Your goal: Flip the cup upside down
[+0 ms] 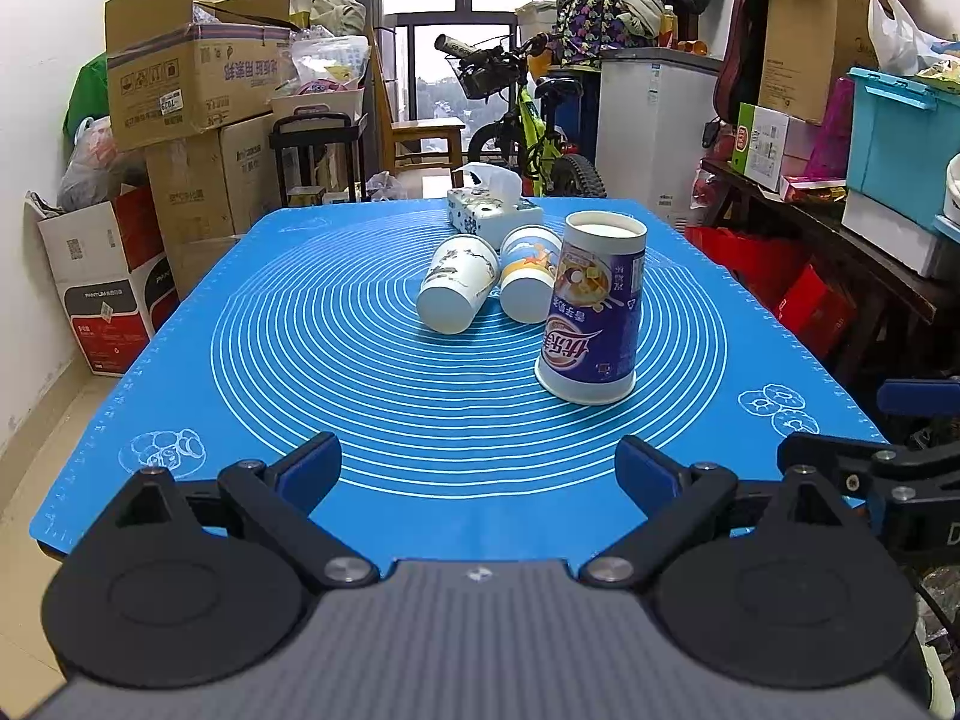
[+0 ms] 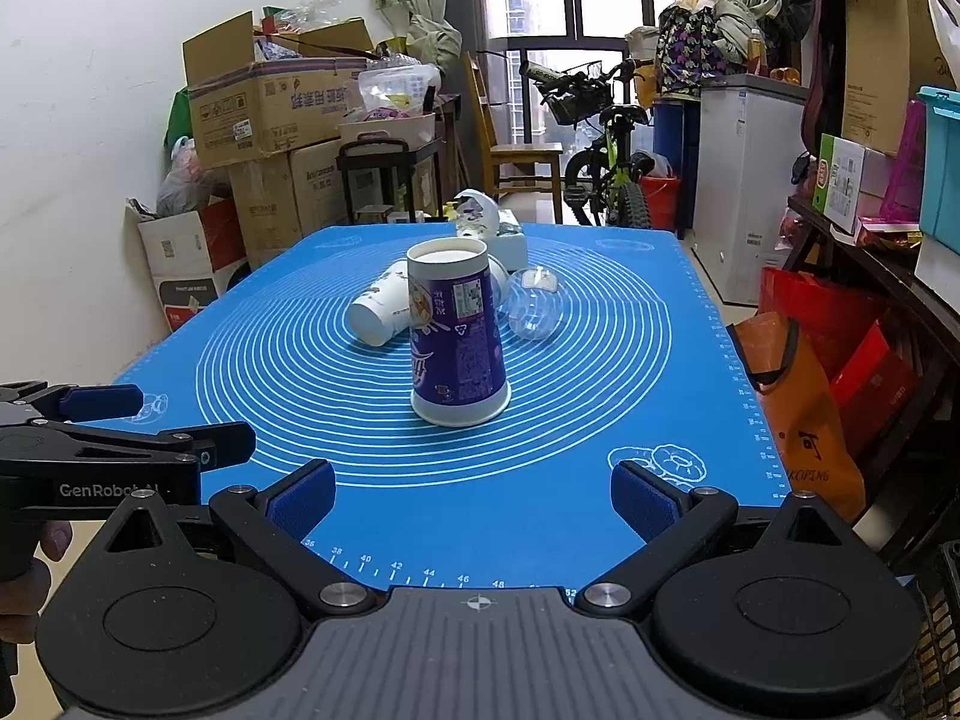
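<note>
From the left wrist view, the purple milk-tea cup (image 1: 591,315) stands upside down on the blue silicone baking mat (image 1: 372,360), wide rim on the mat and narrower white base on top (its printing reads inverted), long axis vertical with a slight lean. It sits right of the mat's centre rings, just in front of two paper cups lying on their sides: a white ink-painted cup (image 1: 459,287) and a yellow-banded cup (image 1: 528,282), with a tissue box (image 1: 495,210) behind them. The left gripper (image 1: 478,471) hangs over the near edge, its jaws wide apart and empty, bare mat ahead. From the right wrist view, the same cup (image 2: 457,339) stands mid-mat, a clear plastic cup (image 2: 534,306) lying beside it on its right. The right gripper (image 2: 473,498) is likewise spread wide, holding nothing, with open mat between it and the cup.
</note>
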The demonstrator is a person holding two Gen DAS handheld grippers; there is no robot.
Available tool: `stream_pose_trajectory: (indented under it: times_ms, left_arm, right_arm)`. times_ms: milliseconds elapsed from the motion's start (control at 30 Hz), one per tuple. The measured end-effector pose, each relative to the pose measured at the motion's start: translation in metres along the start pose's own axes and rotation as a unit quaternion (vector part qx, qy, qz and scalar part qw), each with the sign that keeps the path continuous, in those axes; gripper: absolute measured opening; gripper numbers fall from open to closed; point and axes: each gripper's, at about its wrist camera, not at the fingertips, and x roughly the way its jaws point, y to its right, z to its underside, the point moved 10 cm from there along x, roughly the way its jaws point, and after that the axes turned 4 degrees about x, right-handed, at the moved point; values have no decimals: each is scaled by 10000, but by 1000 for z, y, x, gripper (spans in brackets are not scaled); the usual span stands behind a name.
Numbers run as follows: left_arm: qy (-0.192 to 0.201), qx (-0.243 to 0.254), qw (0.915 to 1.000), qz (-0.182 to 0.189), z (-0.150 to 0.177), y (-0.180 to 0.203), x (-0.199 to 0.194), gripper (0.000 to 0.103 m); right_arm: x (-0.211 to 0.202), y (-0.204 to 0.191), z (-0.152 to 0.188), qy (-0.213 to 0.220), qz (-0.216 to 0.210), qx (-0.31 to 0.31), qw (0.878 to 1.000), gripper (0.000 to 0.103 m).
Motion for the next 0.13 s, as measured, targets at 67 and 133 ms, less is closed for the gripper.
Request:
stream_pose_trajectory:
  times_ms: [67, 133]
  left_arm:
    - [-7, -1, 10000, -6, 0, -1, 1, 97]
    - [-1, 4, 10000, -19, 0, -2, 2, 97]
  right_arm:
    - [0, 1, 0, -1, 4, -7, 10000, 99]
    - [1, 1, 0, -9, 2, -4, 10000, 99]
